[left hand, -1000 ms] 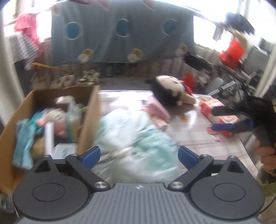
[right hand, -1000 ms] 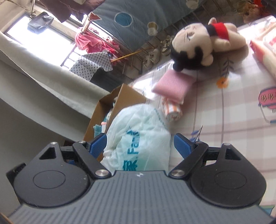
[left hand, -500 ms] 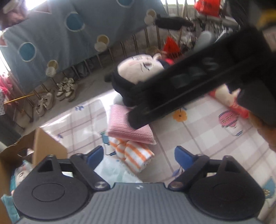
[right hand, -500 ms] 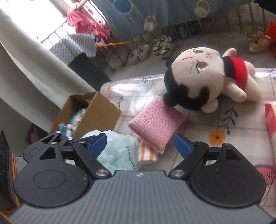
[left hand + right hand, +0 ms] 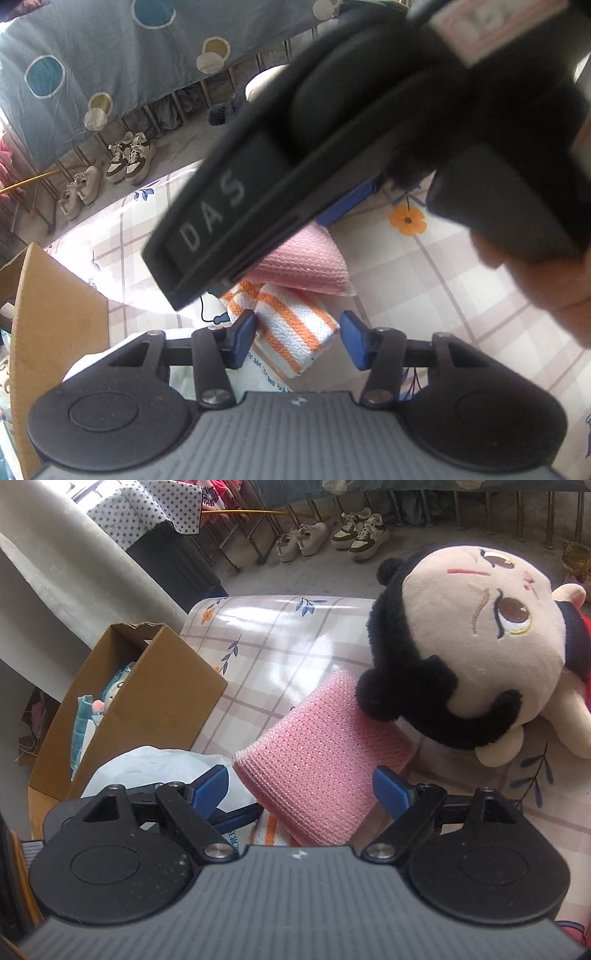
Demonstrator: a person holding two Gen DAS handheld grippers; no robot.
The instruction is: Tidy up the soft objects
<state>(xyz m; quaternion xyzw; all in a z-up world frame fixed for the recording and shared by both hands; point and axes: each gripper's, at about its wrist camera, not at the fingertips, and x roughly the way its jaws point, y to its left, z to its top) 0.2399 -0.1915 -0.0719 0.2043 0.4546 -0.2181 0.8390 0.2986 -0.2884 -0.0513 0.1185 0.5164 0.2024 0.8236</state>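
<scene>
Orange-striped towel (image 5: 291,332), on the table (image 5: 424,280) under the pink cloth (image 5: 325,760), now lies between the left gripper (image 5: 297,334), jaws just closing but not yet pinching, while the right gripper (image 5: 301,786) stays spread over the cloth, so pickups seem imminent.

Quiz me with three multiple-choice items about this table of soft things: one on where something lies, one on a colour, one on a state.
1. The plush doll's head rests against:
A. pink cloth
B. cardboard box
C. shoes

2. The striped cloth's stripes are:
A. green
B. orange
C. black

3. The cardboard box is:
A. taped shut
B. flattened
C. open

Answers:
1 A: the doll's black hair touches the pink cloth.
2 B: orange bands cross the white fabric.
3 C: its top is open, with soft items visible inside.
</scene>
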